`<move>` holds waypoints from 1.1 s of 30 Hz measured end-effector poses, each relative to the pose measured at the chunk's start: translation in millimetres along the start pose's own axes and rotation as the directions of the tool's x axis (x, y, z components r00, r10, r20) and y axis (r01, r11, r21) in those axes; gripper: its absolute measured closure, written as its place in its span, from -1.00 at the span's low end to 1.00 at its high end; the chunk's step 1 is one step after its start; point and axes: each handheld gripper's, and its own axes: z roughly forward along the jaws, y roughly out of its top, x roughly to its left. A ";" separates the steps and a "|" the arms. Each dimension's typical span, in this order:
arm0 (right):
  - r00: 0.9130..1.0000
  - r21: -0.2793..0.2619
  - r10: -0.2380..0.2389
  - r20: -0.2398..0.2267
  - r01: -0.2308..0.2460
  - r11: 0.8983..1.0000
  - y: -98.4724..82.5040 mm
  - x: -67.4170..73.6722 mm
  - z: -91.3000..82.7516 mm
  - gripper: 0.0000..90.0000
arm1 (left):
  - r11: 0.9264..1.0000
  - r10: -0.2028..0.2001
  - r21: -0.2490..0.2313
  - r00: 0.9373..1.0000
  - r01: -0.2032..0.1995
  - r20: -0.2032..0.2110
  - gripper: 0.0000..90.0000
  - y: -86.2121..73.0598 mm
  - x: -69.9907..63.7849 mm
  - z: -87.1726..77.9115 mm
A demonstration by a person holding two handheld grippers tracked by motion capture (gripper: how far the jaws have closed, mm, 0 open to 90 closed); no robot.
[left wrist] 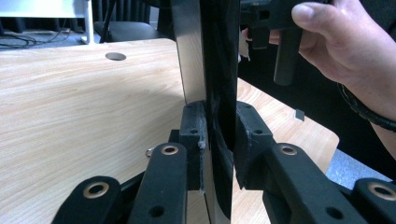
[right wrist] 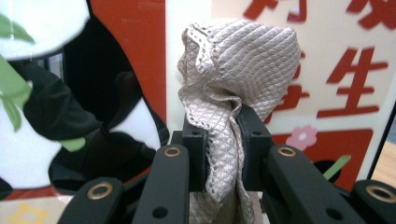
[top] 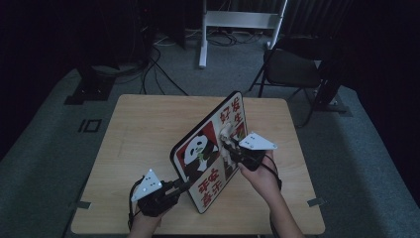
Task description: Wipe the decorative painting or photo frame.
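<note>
Pale wooden tabletop [top: 143, 139], centre frame, on grey carpet [top: 54, 134]; dim room, possibly a chair [top: 292, 69] upper right. Panda board [top: 210, 148] tilted mid-frame, edge pinched by left gripper [top: 181, 186] fingers; right gripper [top: 229, 148] fingers pinching quilted cloth [right wrist: 233, 70] against it.

Sign board: a flat black-edged rectangular board [top: 208, 158] with a printed panda picture stands tilted on edge on the pale wooden counter [top: 143, 134] and carries all the readable writing.
Upper corner text: large red Chinese characters on a cream field; in the right gripper view one reads "生" [right wrist: 350, 84], and the characters beside and above it are cut off or partly covered.
Lower corner text: two more red characters [top: 210, 187], seen upside down in the high view and too small to read with certainty.
</note>
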 end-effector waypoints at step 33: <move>0.998 0.138 0.056 0.012 -0.058 0.989 -65.9 -6.4 5.9 0.70 | 1.000 -0.004 -0.001 1.000 0.004 0.008 0.70 -0.1 0.2 0.2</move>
